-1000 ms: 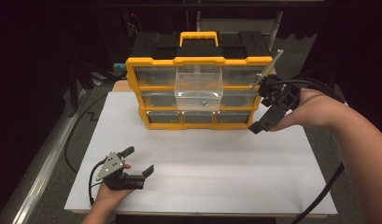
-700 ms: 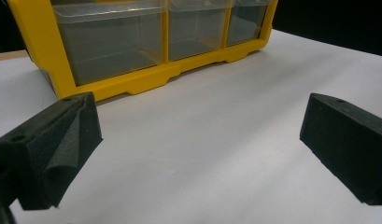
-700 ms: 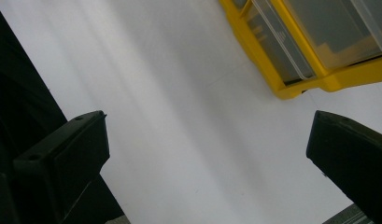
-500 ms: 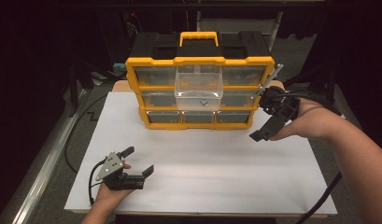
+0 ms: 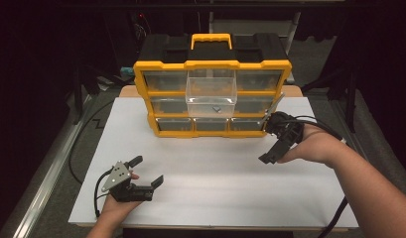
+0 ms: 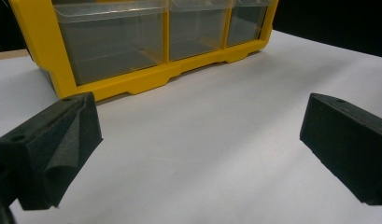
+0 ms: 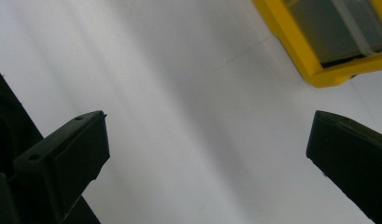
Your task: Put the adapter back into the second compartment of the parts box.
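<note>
Right gripper [image 5: 271, 141] is hovering empty, jaws wide, beside the organizer [image 5: 213, 96]; left gripper [image 5: 147, 171] is gaping empty, well before it.

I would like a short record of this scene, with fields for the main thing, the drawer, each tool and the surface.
main thing: yellow and black drawer box, at the back of the table
drawer: clear middle drawer pulled out, a small dark item inside
left tool: open, holds nothing, near front edge
right tool: open, holds nothing, by the box's right corner
surface: white table
</note>
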